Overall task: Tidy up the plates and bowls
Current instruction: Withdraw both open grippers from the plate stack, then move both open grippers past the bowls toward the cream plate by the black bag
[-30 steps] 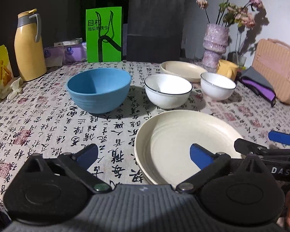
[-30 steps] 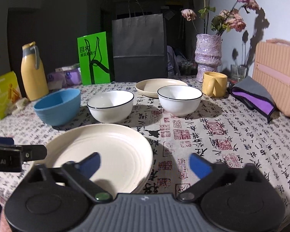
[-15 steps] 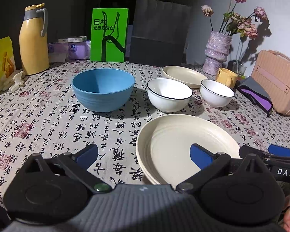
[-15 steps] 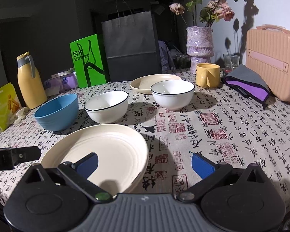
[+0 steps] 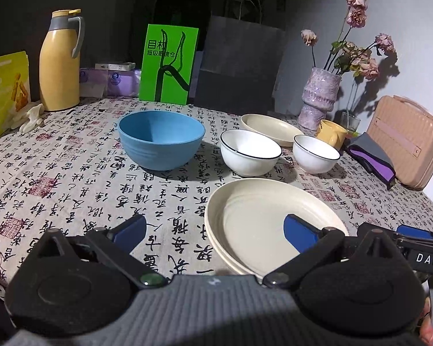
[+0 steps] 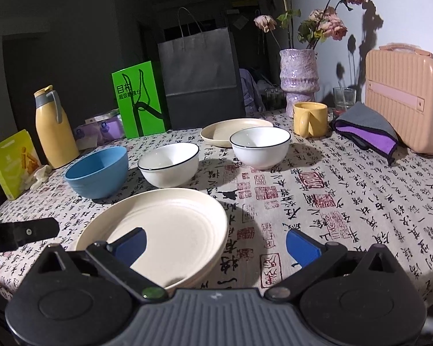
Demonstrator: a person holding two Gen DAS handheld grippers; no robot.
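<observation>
Right view only — glass [image 6: 344,97], perhaps empty

Yellow thermos [image 5: 61,60], green box [image 5: 168,65], black paper bag [image 6: 198,77], purple vase [image 6: 298,77], yellow mug [image 6: 309,119]

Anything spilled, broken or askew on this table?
Nothing stands out. The blue bowl, both white bowls and the plates sit upright, empty and intact.

large plate [image 5: 257,222] nearest – three bowls [image 5: 249,155] in row behind, small plate [image 5: 271,125] beyond.
</observation>
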